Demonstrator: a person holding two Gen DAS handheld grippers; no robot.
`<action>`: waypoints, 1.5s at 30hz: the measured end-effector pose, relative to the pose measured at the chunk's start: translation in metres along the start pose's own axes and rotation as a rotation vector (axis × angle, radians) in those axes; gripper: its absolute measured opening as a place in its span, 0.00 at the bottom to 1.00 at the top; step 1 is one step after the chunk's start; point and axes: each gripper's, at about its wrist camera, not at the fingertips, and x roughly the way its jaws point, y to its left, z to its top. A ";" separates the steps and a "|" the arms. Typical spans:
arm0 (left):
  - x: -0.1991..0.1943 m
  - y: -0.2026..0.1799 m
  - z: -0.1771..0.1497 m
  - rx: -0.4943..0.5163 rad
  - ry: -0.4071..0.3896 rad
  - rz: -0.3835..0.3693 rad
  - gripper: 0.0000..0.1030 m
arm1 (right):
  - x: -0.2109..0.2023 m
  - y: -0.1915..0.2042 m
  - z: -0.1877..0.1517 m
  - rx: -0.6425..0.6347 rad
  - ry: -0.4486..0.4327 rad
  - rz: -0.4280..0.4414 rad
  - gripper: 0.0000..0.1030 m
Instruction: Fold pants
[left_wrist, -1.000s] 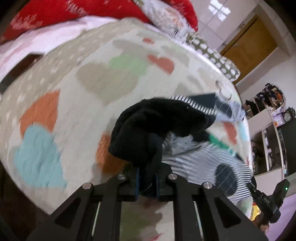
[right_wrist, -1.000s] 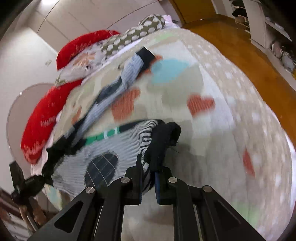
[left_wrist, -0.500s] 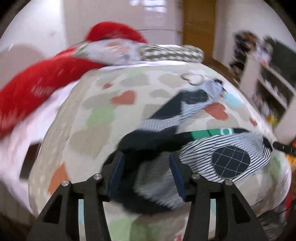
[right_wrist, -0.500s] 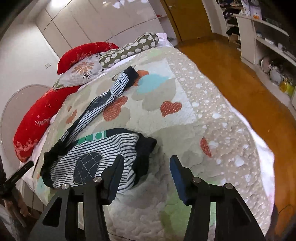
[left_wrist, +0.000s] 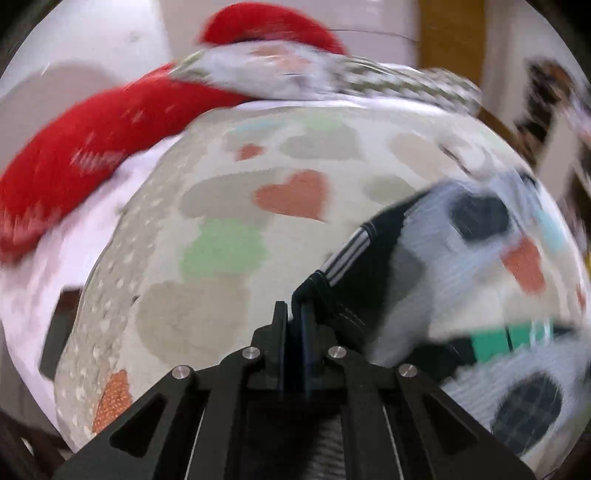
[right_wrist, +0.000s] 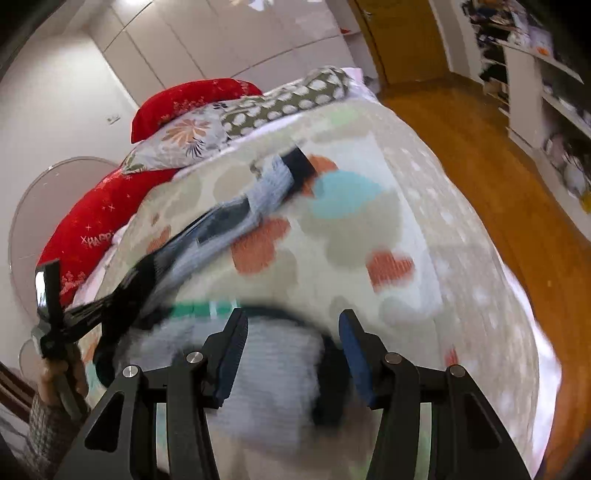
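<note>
Left claw (left_wrist: 293, 314) pinches striped pants (left_wrist: 436, 251).

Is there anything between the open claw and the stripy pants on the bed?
No, nothing visible. The right gripper hangs open right over the pants on the bedspread, with only air between.

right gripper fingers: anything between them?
Nothing gripped. In the right wrist view the right gripper is open above the striped pants.

Striped knit cloth pants (right_wrist: 273, 365); matt quilted bedspread (right_wrist: 424, 229); glossy wood floor (right_wrist: 517, 177); matt black tongs.
</note>
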 end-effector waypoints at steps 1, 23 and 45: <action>0.004 0.009 0.004 -0.034 0.009 0.005 0.06 | 0.010 0.003 0.014 -0.005 -0.006 -0.008 0.59; 0.036 0.068 0.031 -0.215 0.103 -0.126 0.06 | 0.133 0.029 0.132 0.185 0.073 0.089 0.13; -0.053 0.075 -0.021 -0.228 -0.048 -0.054 0.56 | 0.016 0.009 0.034 0.006 -0.097 -0.172 0.48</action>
